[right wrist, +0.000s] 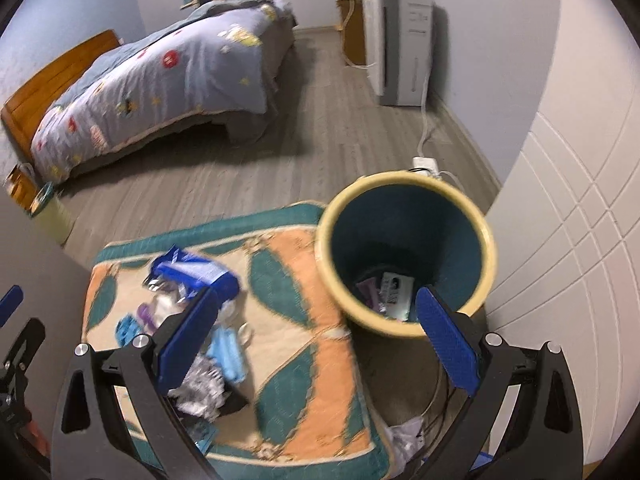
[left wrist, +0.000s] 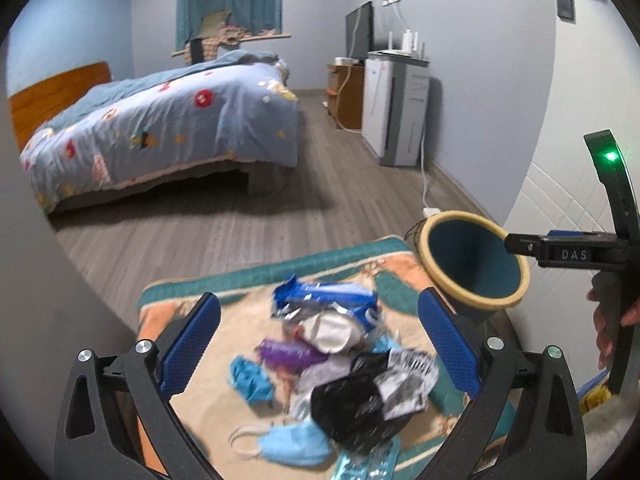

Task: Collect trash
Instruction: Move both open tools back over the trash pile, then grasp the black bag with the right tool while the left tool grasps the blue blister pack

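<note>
A pile of trash (left wrist: 340, 360) lies on an orange and green mat (left wrist: 192, 432): a blue wrapper (left wrist: 324, 296), a purple packet (left wrist: 288, 352), a black bag (left wrist: 348, 404) and a blue face mask (left wrist: 296, 444). My left gripper (left wrist: 320, 344) is open right above the pile. A teal bin with a yellow rim (right wrist: 408, 256) stands to the right of the mat (right wrist: 304, 360) and holds a few wrappers (right wrist: 388, 292). My right gripper (right wrist: 320, 340) is open and empty, between the pile (right wrist: 188, 320) and the bin. The right gripper also shows beside the bin (left wrist: 472, 264) in the left wrist view.
A bed with a blue quilt (left wrist: 160, 132) stands across the wooden floor (left wrist: 224, 232). A white appliance (left wrist: 396, 108) and its cable stand along the right wall. A white panelled door (right wrist: 580, 240) is close on the right.
</note>
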A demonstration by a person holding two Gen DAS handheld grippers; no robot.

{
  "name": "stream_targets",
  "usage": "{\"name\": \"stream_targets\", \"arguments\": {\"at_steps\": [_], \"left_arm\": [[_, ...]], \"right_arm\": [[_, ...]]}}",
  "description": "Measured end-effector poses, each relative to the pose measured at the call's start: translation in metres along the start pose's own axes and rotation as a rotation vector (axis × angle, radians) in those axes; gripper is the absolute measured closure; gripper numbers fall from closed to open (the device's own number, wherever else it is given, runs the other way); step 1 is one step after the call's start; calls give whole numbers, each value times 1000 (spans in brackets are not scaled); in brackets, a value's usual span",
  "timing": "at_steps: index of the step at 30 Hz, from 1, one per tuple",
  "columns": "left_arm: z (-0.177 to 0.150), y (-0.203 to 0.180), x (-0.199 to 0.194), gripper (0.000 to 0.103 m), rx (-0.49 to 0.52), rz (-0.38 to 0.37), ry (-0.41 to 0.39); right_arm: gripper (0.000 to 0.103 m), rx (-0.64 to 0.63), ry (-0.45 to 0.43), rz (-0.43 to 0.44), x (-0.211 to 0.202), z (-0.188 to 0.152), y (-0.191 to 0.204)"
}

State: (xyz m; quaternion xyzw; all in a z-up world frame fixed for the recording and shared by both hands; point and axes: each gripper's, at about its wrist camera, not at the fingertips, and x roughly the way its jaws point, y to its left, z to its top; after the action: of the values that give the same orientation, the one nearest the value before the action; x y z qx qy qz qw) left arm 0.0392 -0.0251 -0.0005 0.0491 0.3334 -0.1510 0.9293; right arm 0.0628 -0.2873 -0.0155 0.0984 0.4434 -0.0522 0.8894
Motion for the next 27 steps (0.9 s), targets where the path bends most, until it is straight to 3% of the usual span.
{"name": "stream_targets", "arguments": {"at_steps": [5,15,23,24,26,27], "left_arm": [[-24,12,-9,5,-25,20,19],[-72,20,3,5,-76,25,121],[-100,9,24,5,-22,16,216],[-101,7,26,5,-12,22,227],[-102,8,27,5,0,32,238],[-103,9,27,5,-1,37,240]], "right_arm": [[6,-2,49,54,3,-21,27],[6,-113,154,46,31,-53,68],[7,-146,205,83,43,-66,84],[8,-163,205,90,44,-68,88],[24,-182,210,100,46,-69,93],[28,-192,218,110,48,-70,96]]}}
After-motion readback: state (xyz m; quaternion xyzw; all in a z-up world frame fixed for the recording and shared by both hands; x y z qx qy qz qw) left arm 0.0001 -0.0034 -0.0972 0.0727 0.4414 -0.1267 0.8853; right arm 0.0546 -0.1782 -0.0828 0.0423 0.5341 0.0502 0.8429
